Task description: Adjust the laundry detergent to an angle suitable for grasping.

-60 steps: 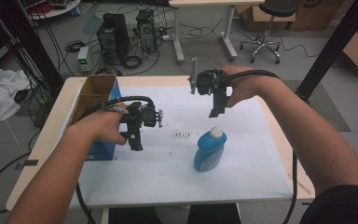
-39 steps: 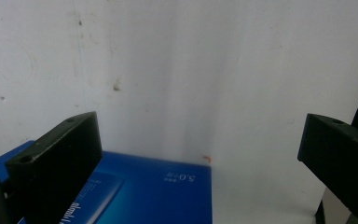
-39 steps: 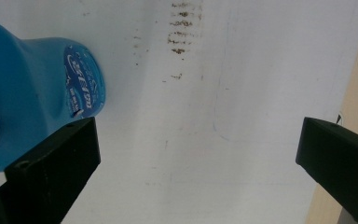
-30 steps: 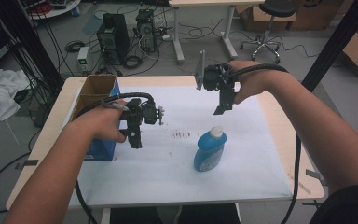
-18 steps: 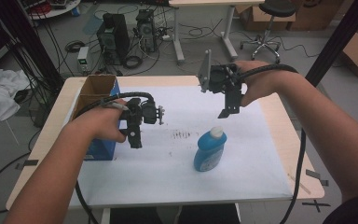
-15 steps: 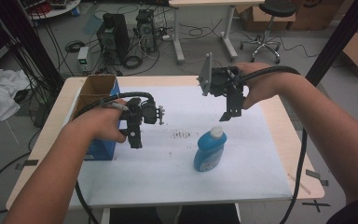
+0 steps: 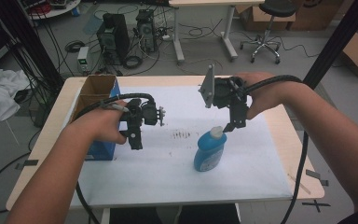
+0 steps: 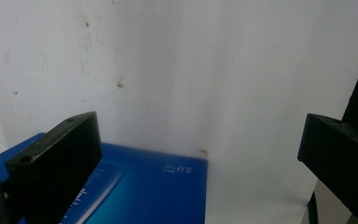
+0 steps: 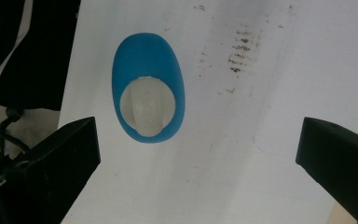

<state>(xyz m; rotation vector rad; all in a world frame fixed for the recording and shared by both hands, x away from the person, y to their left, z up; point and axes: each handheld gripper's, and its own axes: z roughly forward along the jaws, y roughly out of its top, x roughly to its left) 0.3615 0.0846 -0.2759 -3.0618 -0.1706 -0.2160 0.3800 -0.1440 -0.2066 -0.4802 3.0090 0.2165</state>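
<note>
While my right claw [image 7: 235, 125] hovers spread wide above the blue detergent bottle [image 7: 209, 150] upright mid-counter, my left claw [image 7: 135, 140] waits released beside the blue box [image 7: 103, 150]; smooth plastic looks slippery, so I'd grip its waist.
</note>
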